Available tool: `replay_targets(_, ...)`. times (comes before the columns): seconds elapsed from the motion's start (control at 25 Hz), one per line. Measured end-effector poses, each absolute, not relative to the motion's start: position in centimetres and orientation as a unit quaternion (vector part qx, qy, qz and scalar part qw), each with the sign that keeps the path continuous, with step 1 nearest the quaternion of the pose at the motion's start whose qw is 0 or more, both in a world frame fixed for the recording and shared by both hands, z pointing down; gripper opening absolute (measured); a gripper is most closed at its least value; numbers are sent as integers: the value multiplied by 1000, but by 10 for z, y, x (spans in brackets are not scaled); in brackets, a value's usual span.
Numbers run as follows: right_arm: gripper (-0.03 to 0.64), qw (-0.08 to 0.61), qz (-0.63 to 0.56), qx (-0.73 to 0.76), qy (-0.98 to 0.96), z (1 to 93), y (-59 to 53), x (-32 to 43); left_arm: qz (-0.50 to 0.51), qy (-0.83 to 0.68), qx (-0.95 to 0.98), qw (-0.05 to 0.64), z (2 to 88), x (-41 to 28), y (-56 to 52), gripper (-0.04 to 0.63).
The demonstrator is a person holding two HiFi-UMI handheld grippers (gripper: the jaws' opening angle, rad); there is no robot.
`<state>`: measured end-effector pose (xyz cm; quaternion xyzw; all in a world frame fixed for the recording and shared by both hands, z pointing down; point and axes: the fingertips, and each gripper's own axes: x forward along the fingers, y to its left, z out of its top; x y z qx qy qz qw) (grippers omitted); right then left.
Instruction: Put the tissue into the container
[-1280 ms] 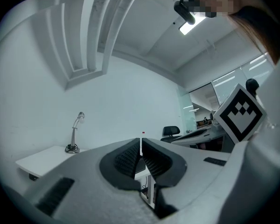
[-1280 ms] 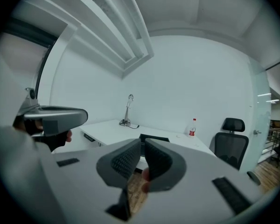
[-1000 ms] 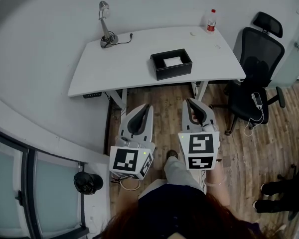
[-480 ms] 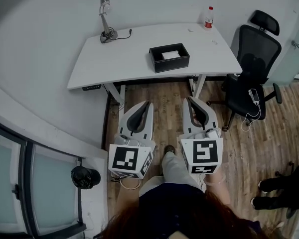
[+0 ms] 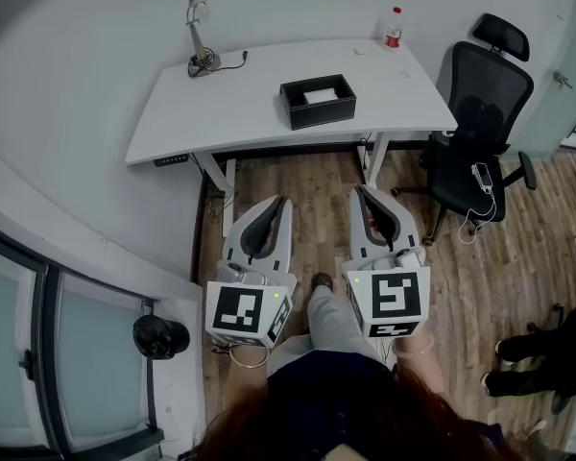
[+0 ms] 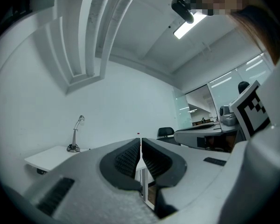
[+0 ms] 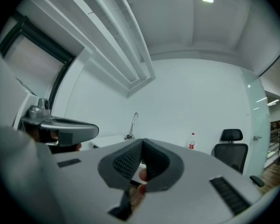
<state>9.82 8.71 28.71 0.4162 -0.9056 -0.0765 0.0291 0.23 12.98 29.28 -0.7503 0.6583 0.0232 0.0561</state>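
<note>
A: Grippers?
B: Left gripper (image 5: pixel 280 206), right gripper (image 5: pixel 362 196) — jaws of both closed together, nothing between; over the wood floor (image 5: pixel 319 209), well apart from the table (image 5: pixel 221 113)
A: Tissue?
B: White tissue (image 5: pixel 319 95) — inside the black container (image 5: pixel 305 116) on the table

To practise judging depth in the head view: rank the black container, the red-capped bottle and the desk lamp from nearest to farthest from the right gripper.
Measured from the right gripper:
1. Black container, in the middle of the desk, straight ahead.
2. Bottle, at the desk's far right corner.
3. Desk lamp, at the far left corner, diagonally across.
</note>
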Motion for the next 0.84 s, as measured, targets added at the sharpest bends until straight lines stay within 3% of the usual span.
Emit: replay_targets(0.84, 20, 21, -83, 408, -909, 283, 98, 97, 23, 653, -754, 68, 293, 9, 139, 35)
